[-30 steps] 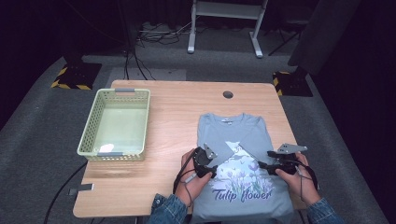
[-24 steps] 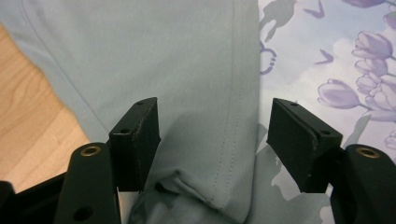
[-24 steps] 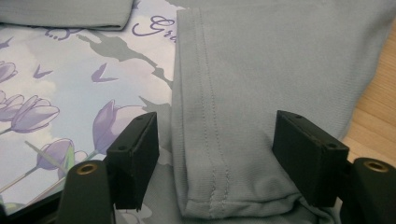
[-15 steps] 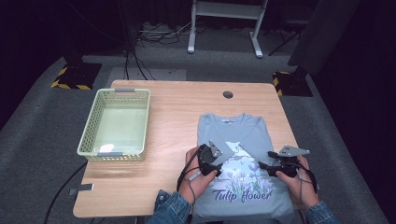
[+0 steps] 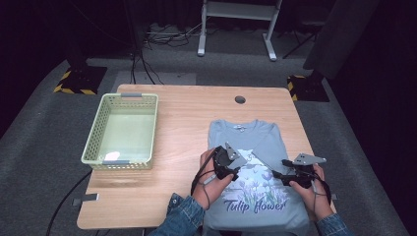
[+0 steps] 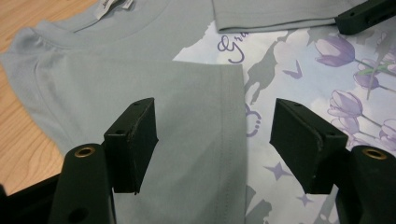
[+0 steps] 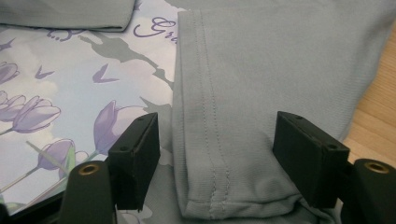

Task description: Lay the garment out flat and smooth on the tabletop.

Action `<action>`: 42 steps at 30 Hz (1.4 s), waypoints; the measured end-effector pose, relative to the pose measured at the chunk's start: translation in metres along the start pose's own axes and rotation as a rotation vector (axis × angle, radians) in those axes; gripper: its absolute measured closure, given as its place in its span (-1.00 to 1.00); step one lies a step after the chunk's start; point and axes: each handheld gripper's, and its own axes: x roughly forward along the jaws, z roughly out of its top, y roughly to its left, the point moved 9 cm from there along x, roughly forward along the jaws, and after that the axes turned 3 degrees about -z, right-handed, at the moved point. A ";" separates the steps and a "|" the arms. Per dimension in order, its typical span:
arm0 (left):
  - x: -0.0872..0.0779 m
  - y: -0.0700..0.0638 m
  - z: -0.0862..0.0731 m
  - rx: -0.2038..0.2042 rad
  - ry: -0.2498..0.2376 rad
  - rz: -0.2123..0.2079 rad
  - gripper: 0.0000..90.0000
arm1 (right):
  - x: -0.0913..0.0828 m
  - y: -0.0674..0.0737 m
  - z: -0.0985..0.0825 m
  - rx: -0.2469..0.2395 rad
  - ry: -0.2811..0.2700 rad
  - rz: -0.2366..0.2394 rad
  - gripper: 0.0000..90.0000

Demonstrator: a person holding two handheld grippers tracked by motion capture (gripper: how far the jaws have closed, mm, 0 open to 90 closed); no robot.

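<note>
the lower hem of the pale blue-grey cotton t-shirt with a purple tulip print (image 5: 255,162) runs off the near counter (image 5: 187,118) edge, and the person's forearms are cut off there too. the shirt lies flat on the right half of the wooden counter, right of the pale green plastic basket (image 5: 123,130), both sleeves folded in over the print. the left tool (image 5: 235,168) hovers over the shirt's left folded sleeve (image 6: 205,140), tilted down; its jaws have just been opening and stand released, the sleeve under them unpinched. since a second ago it has lifted a little. the right tool (image 5: 282,173) stays over the shirt's right folded sleeve (image 7: 233,116), jaws spread either side of the hem, not clamped.
</note>
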 end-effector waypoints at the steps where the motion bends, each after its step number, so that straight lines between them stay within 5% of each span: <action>1: 0.001 0.001 0.002 0.003 -0.003 -0.001 -0.30 | 0.000 0.000 0.000 0.000 0.000 0.000 -0.29; 16: 0.030 0.005 0.014 0.008 0.018 -0.045 -0.06 | 0.000 0.000 0.000 0.002 -0.001 0.001 -0.29; 22: 0.050 -0.005 0.014 0.032 0.057 -0.088 0.07 | 0.000 0.000 0.000 0.002 -0.001 0.001 -0.29; 25: 0.057 -0.011 0.011 0.055 0.094 -0.088 0.31 | 0.000 0.000 0.000 0.002 0.000 0.001 -0.29; 28: 0.053 -0.011 0.011 0.076 0.149 -0.053 0.87 | 0.000 0.000 0.000 0.002 0.001 0.001 -0.30; 35: 0.043 -0.005 0.019 0.038 0.076 -0.062 0.90 | -0.006 -0.004 0.003 0.036 -0.008 -0.009 -0.36; 42: 0.021 0.005 0.022 0.029 0.041 -0.051 0.90 | -0.016 0.001 0.015 0.019 -0.015 0.010 -0.38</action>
